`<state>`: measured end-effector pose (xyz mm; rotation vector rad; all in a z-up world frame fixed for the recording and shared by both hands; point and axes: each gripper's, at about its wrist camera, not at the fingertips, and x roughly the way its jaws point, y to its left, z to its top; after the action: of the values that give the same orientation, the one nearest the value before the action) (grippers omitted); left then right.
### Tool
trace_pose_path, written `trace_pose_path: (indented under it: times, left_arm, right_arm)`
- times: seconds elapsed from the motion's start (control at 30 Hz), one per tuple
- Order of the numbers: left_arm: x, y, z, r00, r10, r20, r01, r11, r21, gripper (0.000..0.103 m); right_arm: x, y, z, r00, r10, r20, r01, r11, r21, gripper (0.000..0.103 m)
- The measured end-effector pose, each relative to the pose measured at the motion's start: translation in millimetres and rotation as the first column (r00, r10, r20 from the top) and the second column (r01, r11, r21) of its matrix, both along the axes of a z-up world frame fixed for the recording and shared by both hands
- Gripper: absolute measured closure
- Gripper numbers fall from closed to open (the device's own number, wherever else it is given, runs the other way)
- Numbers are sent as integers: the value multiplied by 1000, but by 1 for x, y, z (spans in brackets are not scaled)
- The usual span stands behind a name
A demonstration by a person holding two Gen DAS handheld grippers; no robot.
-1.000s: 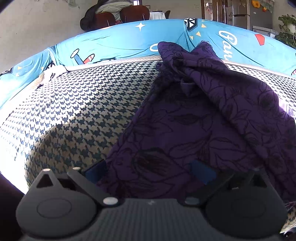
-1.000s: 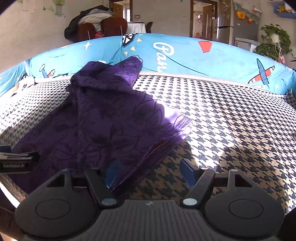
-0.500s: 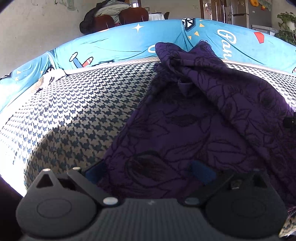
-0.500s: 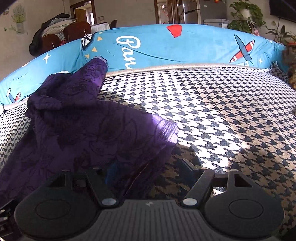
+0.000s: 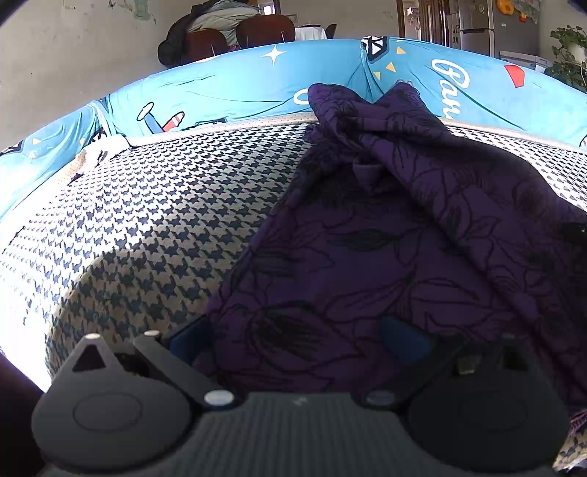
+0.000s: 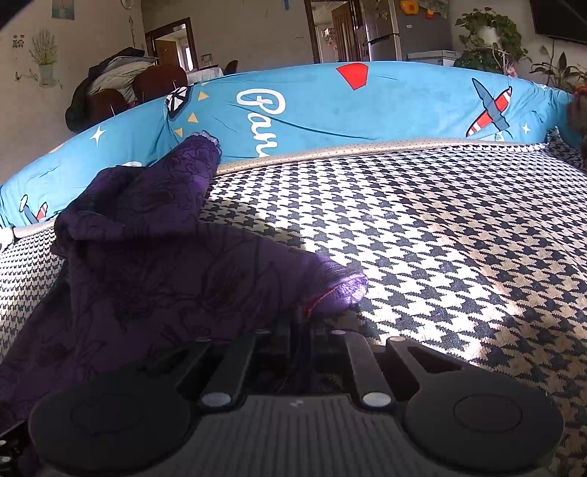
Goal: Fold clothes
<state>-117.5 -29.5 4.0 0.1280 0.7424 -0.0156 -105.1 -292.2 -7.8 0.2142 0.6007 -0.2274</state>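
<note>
The right gripper [image 6: 302, 330] has its jaws pinched on the near hem of the purple garment [image 6: 165, 264], the left gripper [image 5: 293, 337] stands wide with cloth draped between its jaws — beyond both, the garment lies half-doubled and bunched on the houndstooth cover [image 6: 422, 227], so smoothing and folding remain.

home | fridge [image 6: 385, 33] | potted plant [image 6: 488, 40] | dining chairs [image 6: 161, 82]
</note>
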Motion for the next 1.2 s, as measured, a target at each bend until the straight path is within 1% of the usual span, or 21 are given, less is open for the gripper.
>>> trace_pose_path:
  times: [0.17,0.23,0.33,0.43,0.57,0.63,0.73,0.9,1.0,1.03,1.13,1.17,1.2]
  left_arm:
    - [0,4,3,1000,11,0,-11,1000,-10,0]
    - [0,8,6,1000,27,5,-27,999,-20,0]
    - [2,18,12,998,61,18,-61,997,-45,0]
    - [3,33,20,993,113,28,-111,991,-76,0]
    - [6,57,34,982,185,37,-178,975,-136,0]
    - [6,70,44,973,223,53,-212,964,-162,0]
    - [3,91,62,955,282,94,-259,945,-201,0]
    - [-5,114,79,925,345,159,-309,927,-214,0]
    - [-6,123,80,919,362,159,-323,919,-225,0]
    - [-6,125,78,918,366,154,-327,917,-227,0]
    - [-5,127,74,915,380,136,-342,909,-238,0]
    - [-6,127,72,914,383,130,-346,906,-243,0]
    - [-6,127,71,915,385,125,-347,905,-246,0]
  right_arm:
    - [-8,4,15,998,25,57,-25,1000,2,93]
    - [-12,10,24,995,53,89,-53,999,-3,93]
    - [-18,25,38,982,121,144,-121,993,-8,93]
    - [-28,46,54,957,208,200,-209,978,-19,93]
    - [-43,83,72,902,347,256,-340,938,-71,93]
    - [-50,104,76,871,412,266,-403,911,-90,93]
    - [-56,135,75,819,508,266,-496,860,-118,93]
    - [-62,188,55,721,660,211,-637,751,-175,93]
    - [-62,212,38,655,741,149,-715,672,-195,93]
    - [-61,219,31,638,760,121,-734,648,-204,93]
    - [-55,235,11,596,803,30,-778,586,-227,93]
    - [-53,238,4,587,810,-2,-790,571,-222,92]
    - [-51,239,-2,580,814,-26,-799,563,-212,89]
